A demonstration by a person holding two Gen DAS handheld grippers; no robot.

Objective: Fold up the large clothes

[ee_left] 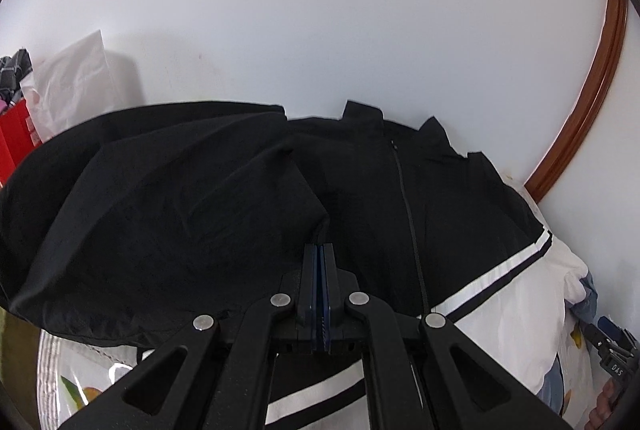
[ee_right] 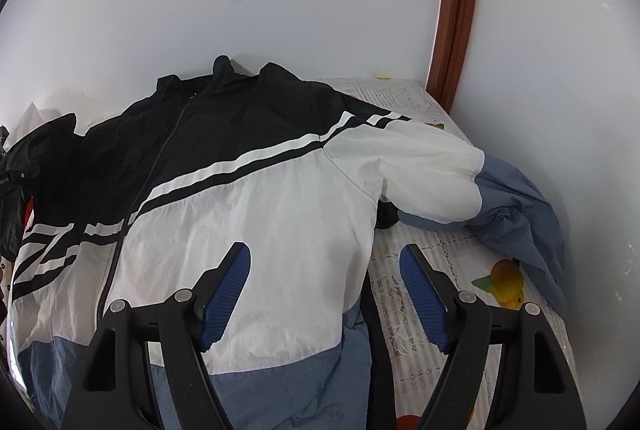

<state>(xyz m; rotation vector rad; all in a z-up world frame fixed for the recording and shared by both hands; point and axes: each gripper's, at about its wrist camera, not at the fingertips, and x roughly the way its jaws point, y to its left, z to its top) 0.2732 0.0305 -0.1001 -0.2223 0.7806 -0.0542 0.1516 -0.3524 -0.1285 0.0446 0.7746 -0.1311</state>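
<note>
A zip-up jacket [ee_right: 248, 190], black on top, white in the middle and blue at the hem, lies front-up on a table against the wall. My left gripper [ee_left: 319, 250] is shut on the black left sleeve [ee_left: 192, 198] and holds it lifted over the jacket's chest [ee_left: 440, 198]. My right gripper [ee_right: 325, 262] is open and empty, hovering over the jacket's right side near its edge. The right sleeve [ee_right: 432, 170], white with a blue end [ee_right: 528, 222], lies bent out to the right on the cloth.
The table carries a white patterned cloth with fruit prints [ee_right: 440, 270]. A white wall runs behind and to the right. A brown door frame [ee_right: 456, 2] stands at the back right. A white plastic bag [ee_left: 72, 82] and a red box [ee_left: 14, 142] sit at the far left.
</note>
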